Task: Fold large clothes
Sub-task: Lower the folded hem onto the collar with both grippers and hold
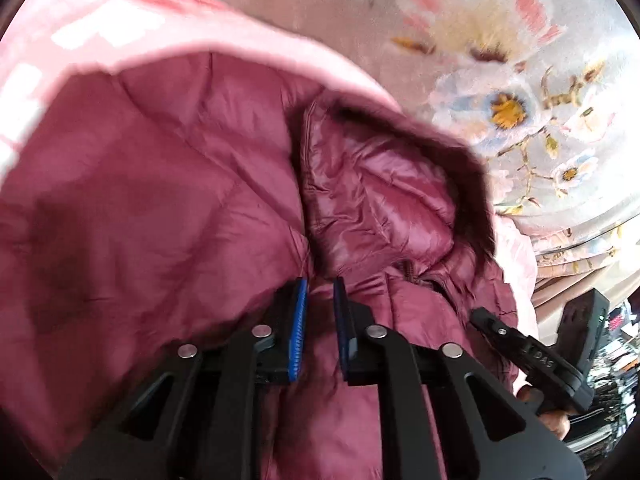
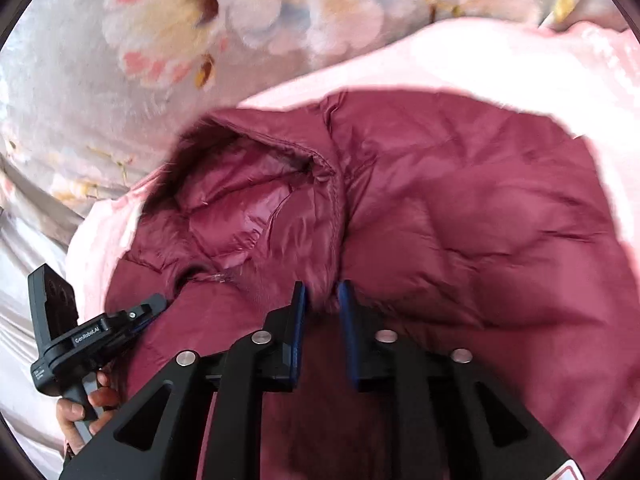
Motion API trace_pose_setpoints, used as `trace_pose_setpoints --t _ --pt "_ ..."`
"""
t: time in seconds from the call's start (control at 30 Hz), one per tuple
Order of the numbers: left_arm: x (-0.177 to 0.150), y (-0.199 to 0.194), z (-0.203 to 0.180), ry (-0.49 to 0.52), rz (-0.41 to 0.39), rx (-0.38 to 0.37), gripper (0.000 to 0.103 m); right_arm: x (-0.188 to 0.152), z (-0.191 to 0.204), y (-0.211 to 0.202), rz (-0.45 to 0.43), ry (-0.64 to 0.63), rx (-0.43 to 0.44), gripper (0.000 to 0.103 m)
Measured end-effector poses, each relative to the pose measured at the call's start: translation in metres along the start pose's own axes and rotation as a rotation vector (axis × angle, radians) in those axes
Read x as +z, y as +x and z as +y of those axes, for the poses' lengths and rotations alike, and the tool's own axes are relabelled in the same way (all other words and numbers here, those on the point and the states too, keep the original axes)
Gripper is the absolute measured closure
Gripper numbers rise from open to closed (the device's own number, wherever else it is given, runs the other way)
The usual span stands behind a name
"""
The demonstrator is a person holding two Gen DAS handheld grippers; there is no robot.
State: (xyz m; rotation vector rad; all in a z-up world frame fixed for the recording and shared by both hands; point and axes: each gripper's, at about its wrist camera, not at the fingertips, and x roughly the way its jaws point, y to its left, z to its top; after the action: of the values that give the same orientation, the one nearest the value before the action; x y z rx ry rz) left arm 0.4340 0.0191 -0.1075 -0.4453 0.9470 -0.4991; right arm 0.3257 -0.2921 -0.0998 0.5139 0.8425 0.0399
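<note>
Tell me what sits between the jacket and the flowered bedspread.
A pale pink blanket lies under the maroon jacket, its edge showing all around between it and the flowered bedspread. Both wrist views show it.

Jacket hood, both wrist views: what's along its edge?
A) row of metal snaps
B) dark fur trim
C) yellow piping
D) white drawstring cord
B: the hood of the maroon puffer jacket has a dark, fuzzy fur band running along its opening, seen in both wrist views; no cord, snaps or piping show there.
</note>
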Motion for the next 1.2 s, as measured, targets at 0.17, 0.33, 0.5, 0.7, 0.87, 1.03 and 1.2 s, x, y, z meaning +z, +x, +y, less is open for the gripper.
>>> trace_pose_setpoints --t 0.17,0.33,0.5,0.7,0.87,1.03,1.2 --pt "0.050 -0.031 -0.025 0.007 -0.082 0.035 0.072 0.042 0.013 -0.032 -0.088 0.015 0.026 0.084" --pt "0.111 -0.012 -0.038 -0.104 -0.146 0.001 0.052 0.101 0.030 -0.011 -0.173 0.129 0.059 0.084" --pt "0.126 0.048 -0.029 -0.131 -0.016 0.035 0.058 0.113 0.044 0.045 -0.075 0.053 -0.004 0.084" --pt "0.085 0.053 -0.021 0.047 0.058 0.120 0.065 0.076 0.044 0.057 0.033 -0.162 -0.118 0.094" --pt "0.073 0.062 -0.017 0.105 0.045 0.159 0.070 0.069 0.021 0.059 0.036 -0.139 -0.115 0.098" --pt "0.059 0.065 -0.021 0.180 -0.023 0.190 0.070 0.063 0.023 0.066 0.005 -0.183 -0.136 0.099" --pt "0.050 0.064 -0.022 0.202 -0.083 0.197 0.070 0.051 0.018 0.067 -0.051 -0.174 -0.117 0.099"
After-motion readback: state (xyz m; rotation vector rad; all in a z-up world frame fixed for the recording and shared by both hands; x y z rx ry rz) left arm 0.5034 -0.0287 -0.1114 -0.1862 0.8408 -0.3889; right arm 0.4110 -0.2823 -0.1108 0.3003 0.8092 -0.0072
